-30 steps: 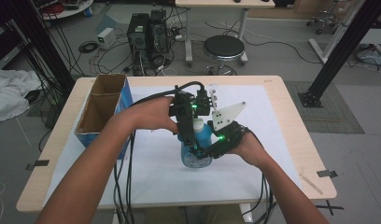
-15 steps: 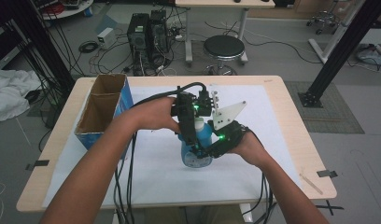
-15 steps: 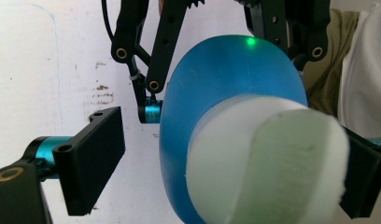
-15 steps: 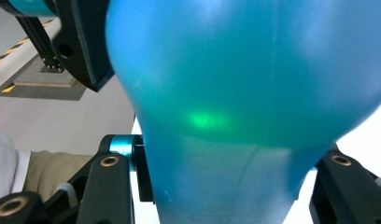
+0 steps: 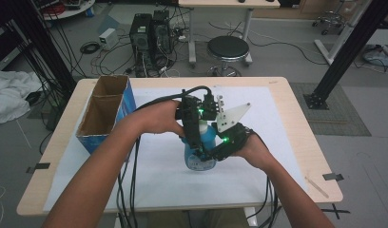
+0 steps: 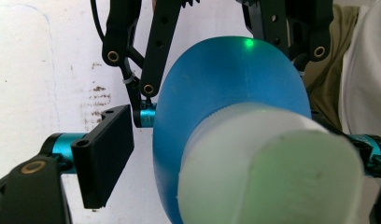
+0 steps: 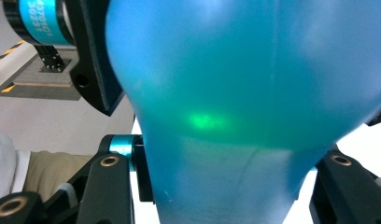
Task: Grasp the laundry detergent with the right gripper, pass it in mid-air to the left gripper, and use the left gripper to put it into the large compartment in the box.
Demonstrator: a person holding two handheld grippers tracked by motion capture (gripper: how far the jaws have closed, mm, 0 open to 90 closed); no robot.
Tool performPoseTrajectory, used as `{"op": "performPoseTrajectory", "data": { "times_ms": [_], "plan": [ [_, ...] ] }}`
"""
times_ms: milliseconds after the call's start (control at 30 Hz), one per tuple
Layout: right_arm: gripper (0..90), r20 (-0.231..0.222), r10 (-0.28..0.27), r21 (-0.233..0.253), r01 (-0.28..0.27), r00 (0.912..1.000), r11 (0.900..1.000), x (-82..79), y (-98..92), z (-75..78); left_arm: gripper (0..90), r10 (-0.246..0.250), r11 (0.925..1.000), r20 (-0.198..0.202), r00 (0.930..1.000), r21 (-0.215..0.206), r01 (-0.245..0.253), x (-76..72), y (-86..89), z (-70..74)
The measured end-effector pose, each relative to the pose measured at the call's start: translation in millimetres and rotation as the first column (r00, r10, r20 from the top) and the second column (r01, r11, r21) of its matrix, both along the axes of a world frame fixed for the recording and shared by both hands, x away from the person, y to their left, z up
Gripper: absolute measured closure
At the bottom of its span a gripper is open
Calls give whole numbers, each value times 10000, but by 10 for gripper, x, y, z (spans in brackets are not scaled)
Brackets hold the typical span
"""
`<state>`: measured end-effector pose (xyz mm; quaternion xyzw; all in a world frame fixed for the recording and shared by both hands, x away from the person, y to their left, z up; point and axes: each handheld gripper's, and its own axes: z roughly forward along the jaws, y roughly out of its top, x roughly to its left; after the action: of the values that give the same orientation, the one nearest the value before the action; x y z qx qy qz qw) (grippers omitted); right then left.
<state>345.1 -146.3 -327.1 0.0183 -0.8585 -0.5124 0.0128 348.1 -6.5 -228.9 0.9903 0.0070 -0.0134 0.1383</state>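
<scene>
A person works a blue bottle (image 5: 201, 147) with two hand-held grippers, just right of the open cardboard box (image 5: 105, 111) on the white-covered table (image 5: 287, 156). Over the last second little has shifted: both hands have stayed locked on the bottle, suggesting the cap is being worked, not the bottle carried. The right gripper (image 5: 219, 148) clamps the bottle's body low down. The left gripper (image 5: 192, 135) comes down over the white cap (image 6: 272, 168), its jaws straddling it; whether they have closed on it, I cannot tell.
</scene>
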Motion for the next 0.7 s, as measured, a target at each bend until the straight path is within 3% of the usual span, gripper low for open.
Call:
{"op": "performPoseTrajectory", "data": {
  "times_ms": [700],
  "plan": [
    [452,-86,-7,70,8,10000,10000,8,0,6,368,-348,9990,-7,9994,-278,347,-18,4,15]
  ]
}}
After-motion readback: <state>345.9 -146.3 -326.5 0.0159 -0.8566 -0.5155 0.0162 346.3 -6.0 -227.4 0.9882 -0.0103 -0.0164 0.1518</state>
